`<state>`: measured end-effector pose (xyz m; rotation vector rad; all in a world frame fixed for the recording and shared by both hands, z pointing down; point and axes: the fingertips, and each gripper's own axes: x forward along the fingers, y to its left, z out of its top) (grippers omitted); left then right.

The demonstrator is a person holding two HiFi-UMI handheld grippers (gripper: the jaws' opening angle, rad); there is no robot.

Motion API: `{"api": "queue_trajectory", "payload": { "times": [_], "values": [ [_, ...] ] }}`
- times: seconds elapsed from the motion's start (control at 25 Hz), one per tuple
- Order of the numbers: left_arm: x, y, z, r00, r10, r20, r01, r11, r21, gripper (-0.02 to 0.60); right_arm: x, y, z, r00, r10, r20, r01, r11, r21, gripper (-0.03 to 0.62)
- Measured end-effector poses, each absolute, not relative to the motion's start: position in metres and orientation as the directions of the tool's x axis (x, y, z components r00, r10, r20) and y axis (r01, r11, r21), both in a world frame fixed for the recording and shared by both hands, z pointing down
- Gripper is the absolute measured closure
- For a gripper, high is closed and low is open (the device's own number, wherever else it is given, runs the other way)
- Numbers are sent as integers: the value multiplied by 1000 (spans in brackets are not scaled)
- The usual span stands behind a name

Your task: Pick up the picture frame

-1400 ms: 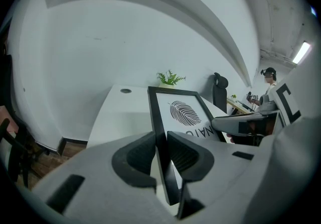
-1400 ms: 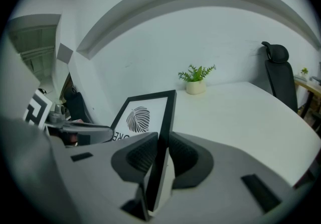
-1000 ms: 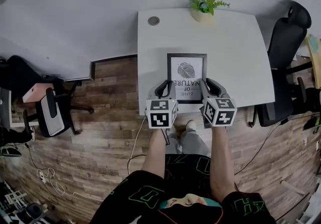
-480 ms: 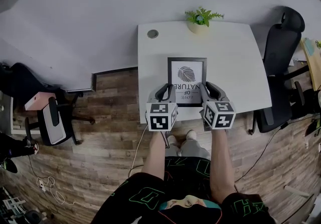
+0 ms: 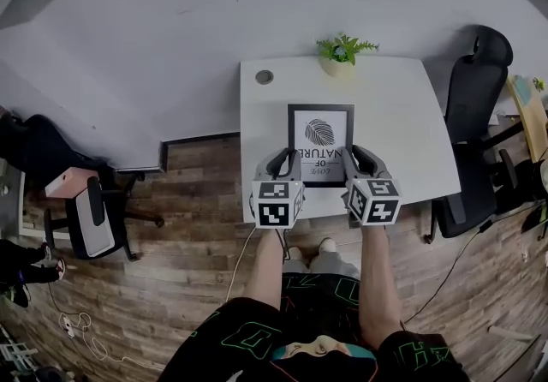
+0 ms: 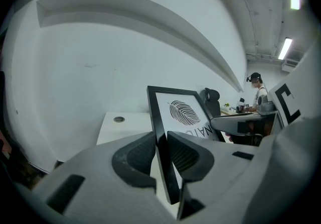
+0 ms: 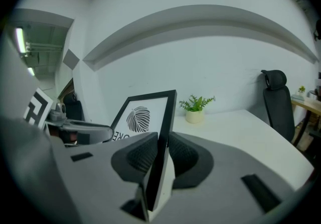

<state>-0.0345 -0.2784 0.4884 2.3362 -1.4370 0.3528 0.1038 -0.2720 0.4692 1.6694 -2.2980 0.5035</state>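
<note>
A black picture frame [image 5: 319, 144] with a leaf print and lettering is held between both grippers above the white table [image 5: 402, 115]. My left gripper [image 5: 289, 163] is shut on the frame's left edge [image 6: 159, 137]; its pads press both faces. My right gripper [image 5: 348, 161] is shut on the frame's right edge [image 7: 164, 137]. In both gripper views the frame stands tilted up, clear of the tabletop. The frame's bottom corners are hidden behind the jaws.
A small potted plant [image 5: 341, 53] stands at the table's far edge, and a round grommet [image 5: 265, 77] sits at its far left corner. A black office chair [image 5: 471, 106] is right of the table; another chair [image 5: 86, 213] is on the wooden floor at left. A person [image 6: 256, 95] sits at a distant desk.
Both grippers have risen together with the frame, lifting it off the tabletop. The head view has shifted, so the table sits lower in the picture.
</note>
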Motion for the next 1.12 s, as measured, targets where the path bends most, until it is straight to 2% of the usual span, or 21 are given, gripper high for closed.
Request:
{"api": "queue_trajectory", "payload": {
  "times": [0.84,1.12],
  "values": [
    [-37,-302,423,458,-852,255,-889,-448,99,502,101,-289,404,-280,-924,261,-959,278,-46,517],
    [-36,-309,390,463,-869,176,-886,-457,76,502,102,-293,368,-268,-948,173,-963,270,-9,517]
  ]
}}
